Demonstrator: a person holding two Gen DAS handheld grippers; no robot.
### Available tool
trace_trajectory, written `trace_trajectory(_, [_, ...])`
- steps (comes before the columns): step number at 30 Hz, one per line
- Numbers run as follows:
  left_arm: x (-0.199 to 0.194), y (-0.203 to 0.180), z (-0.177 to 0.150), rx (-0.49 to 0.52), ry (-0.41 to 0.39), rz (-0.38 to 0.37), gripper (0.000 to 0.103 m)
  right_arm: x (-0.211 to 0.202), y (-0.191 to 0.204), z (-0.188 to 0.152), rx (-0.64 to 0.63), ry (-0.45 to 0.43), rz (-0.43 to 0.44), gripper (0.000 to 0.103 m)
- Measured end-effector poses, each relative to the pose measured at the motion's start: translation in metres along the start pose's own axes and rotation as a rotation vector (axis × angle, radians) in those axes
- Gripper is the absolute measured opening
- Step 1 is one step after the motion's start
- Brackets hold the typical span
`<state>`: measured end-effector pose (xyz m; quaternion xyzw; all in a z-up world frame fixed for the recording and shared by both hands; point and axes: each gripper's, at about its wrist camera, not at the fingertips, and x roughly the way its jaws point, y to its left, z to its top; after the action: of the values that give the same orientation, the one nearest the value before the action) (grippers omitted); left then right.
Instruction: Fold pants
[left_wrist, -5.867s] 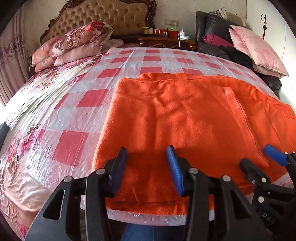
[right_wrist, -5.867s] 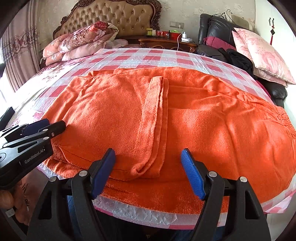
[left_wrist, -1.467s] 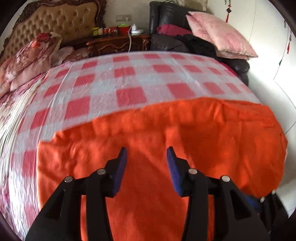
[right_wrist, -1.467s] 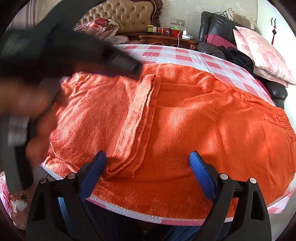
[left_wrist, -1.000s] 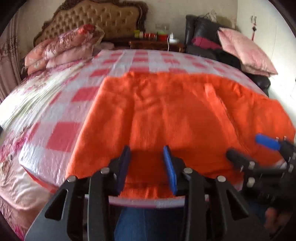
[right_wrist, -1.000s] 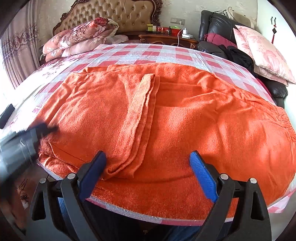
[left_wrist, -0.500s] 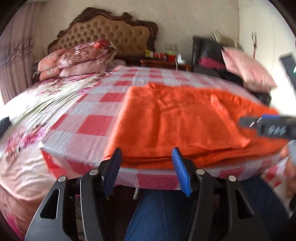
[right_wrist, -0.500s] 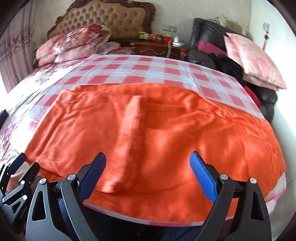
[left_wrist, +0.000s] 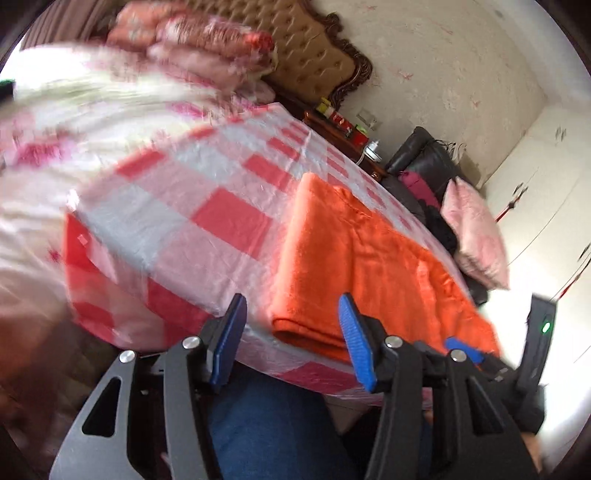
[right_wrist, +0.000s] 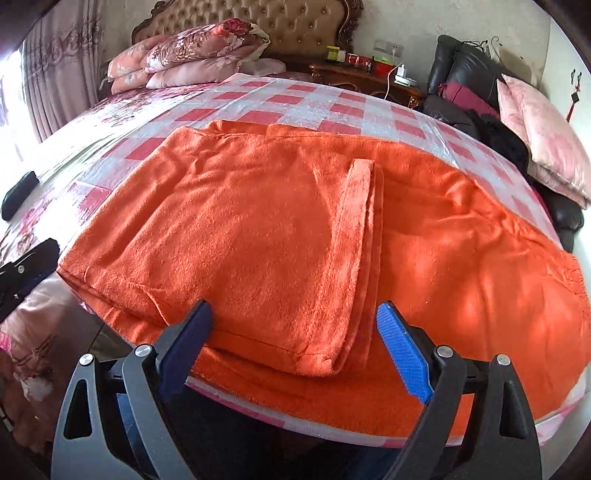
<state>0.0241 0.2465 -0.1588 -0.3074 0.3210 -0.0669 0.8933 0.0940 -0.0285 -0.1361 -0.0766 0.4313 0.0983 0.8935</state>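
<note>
**Both grippers empty at the near bed edge; pants lie partly folded on the bed**

Left gripper (left_wrist: 291, 338): jaws apart and closing, nothing between the blue pads. It sits off the near edge of the bed, rolled so the scene appears tilted, its tips beside the near left corner of the orange pants (left_wrist: 369, 258). No contact with the cloth. View is blurred on the left side.

Right gripper (right_wrist: 295, 343): jaws spread wide, nothing held. Its tips frame the near hem of the pants (right_wrist: 295, 229), just over the cloth at the bed edge; whether the pads touch the fabric cannot be told.

Pants: spread flat across the red-and-white checked cover (right_wrist: 280, 99), near the front edge. A folded-over layer lies on the left part, its edge running front to back down the middle.

Surroundings: floral quilts (right_wrist: 192, 55) stacked by the tufted headboard (right_wrist: 277, 22); pink cushion (right_wrist: 543, 136) on a dark sofa (right_wrist: 465, 62) at right. Blue-jeaned legs (left_wrist: 266, 428) below the left gripper.
</note>
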Motion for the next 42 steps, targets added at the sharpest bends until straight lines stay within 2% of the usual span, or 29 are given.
trace_trajectory(4, [0.007,0.020,0.003,-0.199,0.064,-0.149,0.047,0.002,-0.003,-0.002,0.022,0.004,0.018,0.088])
trace_trajectory(6, [0.009,0.028,0.001,-0.284,0.087,-0.199,0.044,0.001,-0.002,-0.002,0.022,0.001,0.015,0.088])
trace_trajectory(7, [0.010,0.035,0.000,-0.343,0.099,-0.225,0.044,0.001,-0.002,-0.002,0.021,-0.001,0.013,0.088])
trace_trajectory(10, [0.021,0.058,-0.010,-0.580,0.155,-0.372,0.040,0.001,-0.002,-0.002,0.025,0.000,0.020,0.088])
trace_trajectory(11, [0.024,0.062,-0.013,-0.615,0.165,-0.398,0.038,0.001,-0.003,-0.002,0.027,0.001,0.022,0.088])
trace_trajectory(15, [0.031,0.057,-0.020,-0.638,0.191,-0.418,0.034,0.000,-0.004,-0.003,0.030,0.001,0.026,0.088])
trace_trajectory(19, [0.032,0.055,-0.017,-0.647,0.160,-0.388,0.033,0.001,-0.004,-0.003,0.030,0.000,0.029,0.088])
trace_trajectory(23, [0.038,0.038,-0.008,-0.557,0.174,-0.315,0.024,0.000,-0.004,-0.003,0.032,-0.002,0.030,0.088])
trace_trajectory(24, [0.040,0.030,-0.004,-0.507,0.170,-0.246,0.013,0.000,-0.004,-0.003,0.033,-0.001,0.031,0.088])
trace_trajectory(26, [0.040,0.015,0.002,-0.418,0.156,-0.152,0.008,0.001,-0.004,-0.003,0.033,0.004,0.031,0.088])
trace_trajectory(27, [0.037,0.005,0.005,-0.365,0.137,-0.123,0.007,0.001,-0.005,-0.001,0.030,0.014,0.036,0.088])
trace_trajectory(29, [0.027,-0.027,0.014,-0.175,0.079,-0.027,0.007,0.001,-0.011,0.009,0.046,0.079,0.057,0.087])
trace_trajectory(31, [0.016,-0.062,0.019,0.010,0.014,0.048,0.007,-0.010,-0.027,0.034,0.094,0.075,0.085,0.086])
trace_trajectory(34, [0.008,-0.103,0.014,0.206,-0.053,0.137,0.007,-0.034,-0.050,0.100,0.162,0.059,0.219,0.087])
trace_trajectory(36, [0.008,-0.126,0.008,0.315,-0.089,0.191,0.007,-0.036,-0.042,0.134,0.109,0.101,0.279,0.087])
trace_trajectory(38, [0.012,-0.150,-0.003,0.432,-0.117,0.253,0.007,-0.034,-0.023,0.166,0.031,0.152,0.300,0.087])
trace_trajectory(40, [0.017,-0.170,-0.011,0.523,-0.136,0.289,0.007,-0.029,-0.004,0.187,-0.019,0.201,0.302,0.087])
trace_trajectory(42, [0.022,-0.185,-0.018,0.592,-0.153,0.316,0.007,-0.014,0.033,0.199,-0.137,0.305,0.307,0.087])
